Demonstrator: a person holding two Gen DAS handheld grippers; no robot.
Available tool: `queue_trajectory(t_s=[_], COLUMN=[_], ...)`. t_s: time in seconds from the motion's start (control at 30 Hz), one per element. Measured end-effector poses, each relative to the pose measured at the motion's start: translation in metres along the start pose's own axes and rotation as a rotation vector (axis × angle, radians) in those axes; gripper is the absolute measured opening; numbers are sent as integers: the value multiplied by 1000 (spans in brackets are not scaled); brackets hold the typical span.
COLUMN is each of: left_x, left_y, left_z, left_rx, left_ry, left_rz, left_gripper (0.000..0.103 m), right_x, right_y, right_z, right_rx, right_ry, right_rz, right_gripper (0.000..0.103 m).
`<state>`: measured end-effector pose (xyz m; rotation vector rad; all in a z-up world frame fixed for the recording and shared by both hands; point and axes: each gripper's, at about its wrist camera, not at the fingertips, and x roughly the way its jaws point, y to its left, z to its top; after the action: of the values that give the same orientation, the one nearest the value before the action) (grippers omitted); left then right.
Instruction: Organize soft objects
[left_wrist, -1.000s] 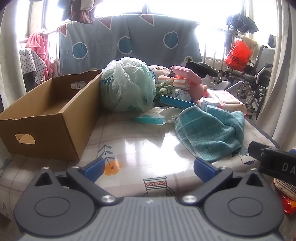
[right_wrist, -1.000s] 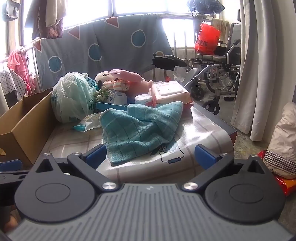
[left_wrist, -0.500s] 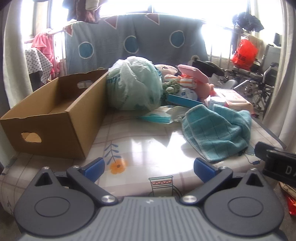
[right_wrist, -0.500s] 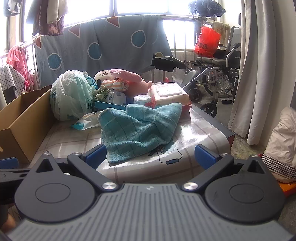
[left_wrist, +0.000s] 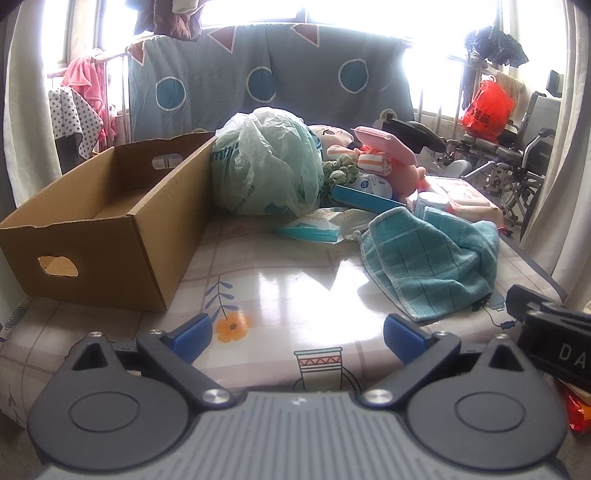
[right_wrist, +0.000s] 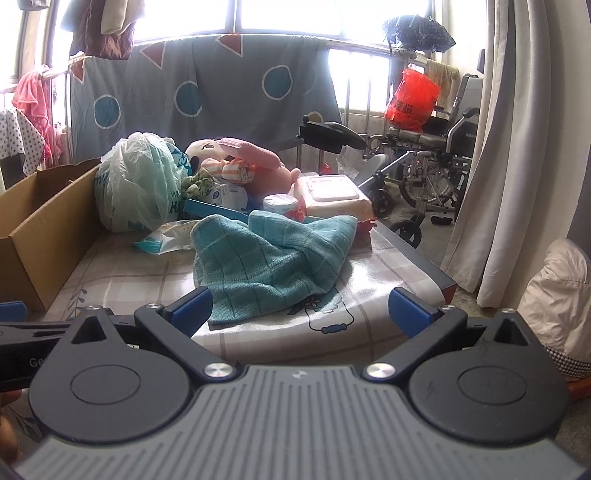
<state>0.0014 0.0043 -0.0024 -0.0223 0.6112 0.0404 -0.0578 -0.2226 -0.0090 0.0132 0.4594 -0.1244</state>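
Both grippers, left (left_wrist: 297, 334) and right (right_wrist: 301, 308), hang open near the towel (right_wrist: 273, 260), box (left_wrist: 110, 218) waiting empty alongside.

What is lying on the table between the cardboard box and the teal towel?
Only bare patterned tablecloth: in the left wrist view nothing sits between the cardboard box and the teal towel. A tissue pack lies farther back.

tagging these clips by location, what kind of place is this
Most likely a lived-in home, perhaps a room by a balcony: laundry hangs on a rail at the window, a wheelchair is parked by the curtain, and a plush toy lies on the table.
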Motion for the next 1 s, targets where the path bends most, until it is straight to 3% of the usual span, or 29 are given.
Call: queue_trajectory(t_s=[1.0], left_x=[0], left_y=[-6], left_z=[-1], left_rx=[31], left_ry=[0], left_rz=[13], left_gripper=[100], right_x=[9], right_y=[-10], right_z=[-1], right_rx=[58], right_ry=[48], right_rz=[44], right_gripper=[102])
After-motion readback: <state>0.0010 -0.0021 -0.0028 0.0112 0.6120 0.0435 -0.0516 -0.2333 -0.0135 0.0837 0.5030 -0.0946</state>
